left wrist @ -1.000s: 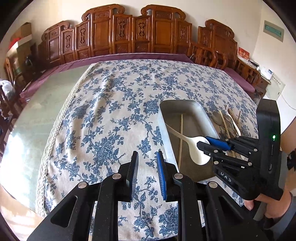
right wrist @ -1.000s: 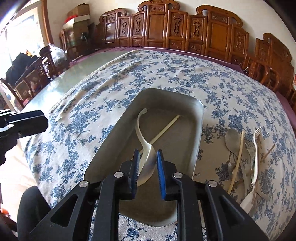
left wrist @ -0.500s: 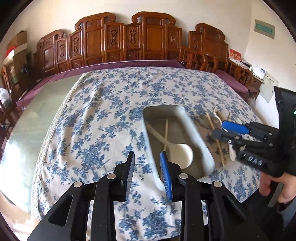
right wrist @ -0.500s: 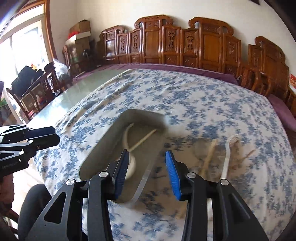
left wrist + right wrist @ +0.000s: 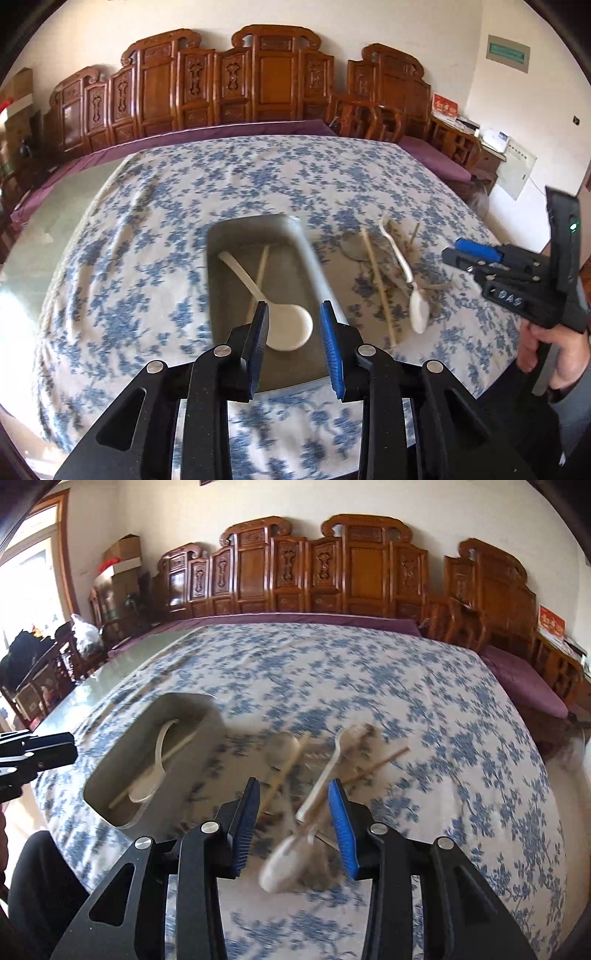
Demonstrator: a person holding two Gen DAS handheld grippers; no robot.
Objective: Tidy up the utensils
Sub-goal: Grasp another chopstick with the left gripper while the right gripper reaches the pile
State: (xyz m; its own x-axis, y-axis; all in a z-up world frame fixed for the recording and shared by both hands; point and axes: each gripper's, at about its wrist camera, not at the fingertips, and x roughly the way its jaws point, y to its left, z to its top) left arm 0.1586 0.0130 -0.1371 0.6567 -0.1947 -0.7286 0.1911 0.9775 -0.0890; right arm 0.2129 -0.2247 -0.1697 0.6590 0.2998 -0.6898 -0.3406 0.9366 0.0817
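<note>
Grippers poised over a half-sorted spread of utensils

Your right gripper (image 5: 293, 825) hangs with its jaws wide and empty above the loose pile (image 5: 325, 775) on the worktop's floral cloth (image 5: 406, 686). Directly beneath it lies a white plastic spoon (image 5: 314, 812), bowl nearest you, handle running away. Your left gripper (image 5: 293, 341) is also wide and holding nothing, hovering over the near end of the metal tray (image 5: 314, 266), where a white ladle-like spoon (image 5: 273, 310) and one chopstick (image 5: 261, 266) already rest.

To take the next piece cleanly, come down on the plastic spoon's slender handle rather than its rounded bowl, turn the jaws square across it, and close only once both pads straddle it; chopsticks (image 5: 284, 771) lie just beside it and could be pinched along with it.

Farther out, the pile is smeared by motion blur: a grey metal spoon and what may be a fork sit under the sticks, but how many pieces overlap there you cannot tell. Carved wooden chairs (image 5: 332, 572) line the far wall.
</note>
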